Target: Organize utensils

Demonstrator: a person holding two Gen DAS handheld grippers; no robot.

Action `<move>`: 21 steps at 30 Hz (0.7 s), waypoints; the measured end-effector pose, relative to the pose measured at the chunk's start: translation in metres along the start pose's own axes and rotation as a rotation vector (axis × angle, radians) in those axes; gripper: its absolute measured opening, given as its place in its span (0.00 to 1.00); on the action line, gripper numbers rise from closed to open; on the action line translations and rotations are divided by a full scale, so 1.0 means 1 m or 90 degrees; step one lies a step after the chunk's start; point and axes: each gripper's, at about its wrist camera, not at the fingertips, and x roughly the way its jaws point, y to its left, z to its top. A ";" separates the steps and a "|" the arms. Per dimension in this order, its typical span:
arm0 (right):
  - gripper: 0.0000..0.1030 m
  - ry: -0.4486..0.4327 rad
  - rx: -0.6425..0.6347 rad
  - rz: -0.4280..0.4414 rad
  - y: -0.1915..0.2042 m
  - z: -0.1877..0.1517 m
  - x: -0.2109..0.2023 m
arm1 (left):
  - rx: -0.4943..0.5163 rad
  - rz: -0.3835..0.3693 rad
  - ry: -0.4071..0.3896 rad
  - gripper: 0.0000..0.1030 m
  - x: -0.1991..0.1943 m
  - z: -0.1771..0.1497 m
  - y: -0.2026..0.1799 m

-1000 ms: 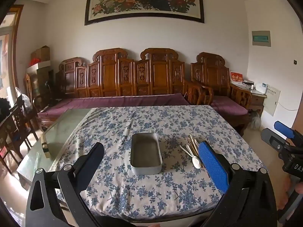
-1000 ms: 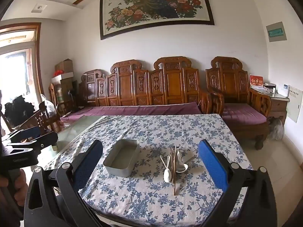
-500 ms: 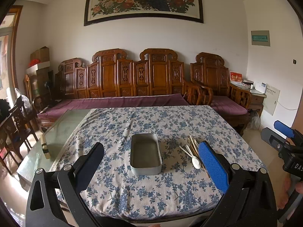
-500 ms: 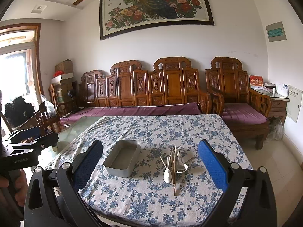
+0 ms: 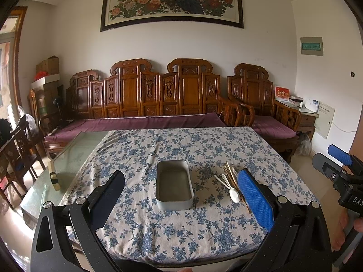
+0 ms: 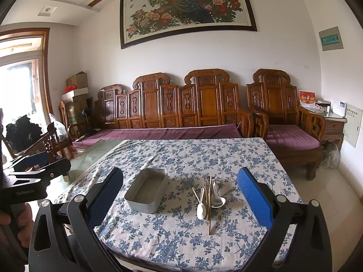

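While the white spoons (image 6: 201, 206) and wooden chopsticks (image 6: 209, 204) lie bundled together just right of centre in the right wrist view, the metal tin (image 6: 146, 190) sits near them to the left, nothing in it. All rest on the blue-flowered tablecloth (image 6: 188, 156). Both the left gripper (image 5: 181, 195) and the right gripper (image 6: 180, 196) hang spread wide, grasping nothing, short of the table's near edge. A carved wooden bench (image 6: 172, 104) fills the frame's middle band.
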 end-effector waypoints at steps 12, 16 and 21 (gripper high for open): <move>0.98 -0.001 0.000 0.000 0.000 0.000 -0.001 | 0.000 -0.001 0.000 0.94 0.001 0.000 -0.001; 0.98 -0.001 0.001 0.000 0.000 0.000 -0.001 | 0.001 -0.002 0.000 0.94 0.000 0.000 -0.002; 0.98 -0.002 0.000 0.000 0.000 0.000 0.000 | 0.000 -0.003 -0.002 0.94 -0.001 -0.001 -0.001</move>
